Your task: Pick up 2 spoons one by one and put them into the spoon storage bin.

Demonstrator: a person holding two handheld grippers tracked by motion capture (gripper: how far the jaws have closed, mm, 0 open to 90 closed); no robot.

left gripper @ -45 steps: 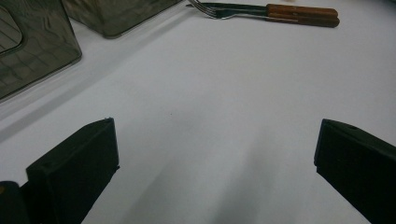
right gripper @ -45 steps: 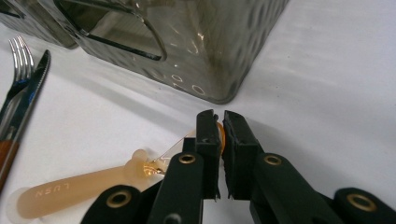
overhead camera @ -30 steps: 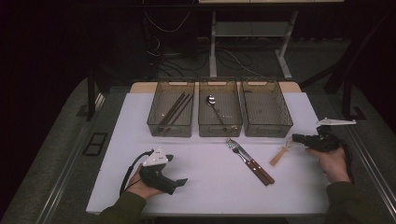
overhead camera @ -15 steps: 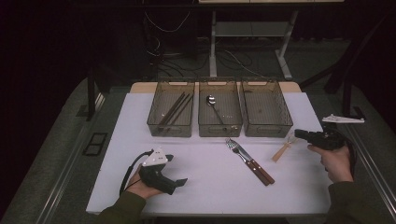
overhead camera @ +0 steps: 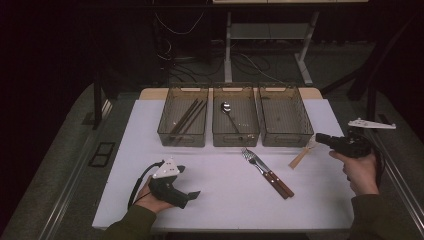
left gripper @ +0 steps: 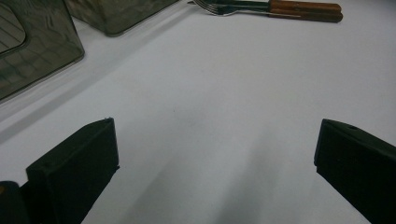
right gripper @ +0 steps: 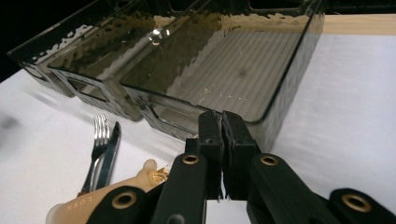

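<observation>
My right tool [overhead camera: 322, 139], at frame right, is clamped on the wooden-handled utensil [overhead camera: 301, 157] beside the right bin [overhead camera: 283, 116]; next I carry it over. Left tool [overhead camera: 192, 194] rests open, lower left.

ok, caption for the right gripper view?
Right tongs shut on a wooden utensil before the right-hand bin, fork and knife lying nearby.

Lab setup: white table [overhead camera: 150, 120] amid black curtains, floor cables [overhead camera: 185, 65]
</observation>
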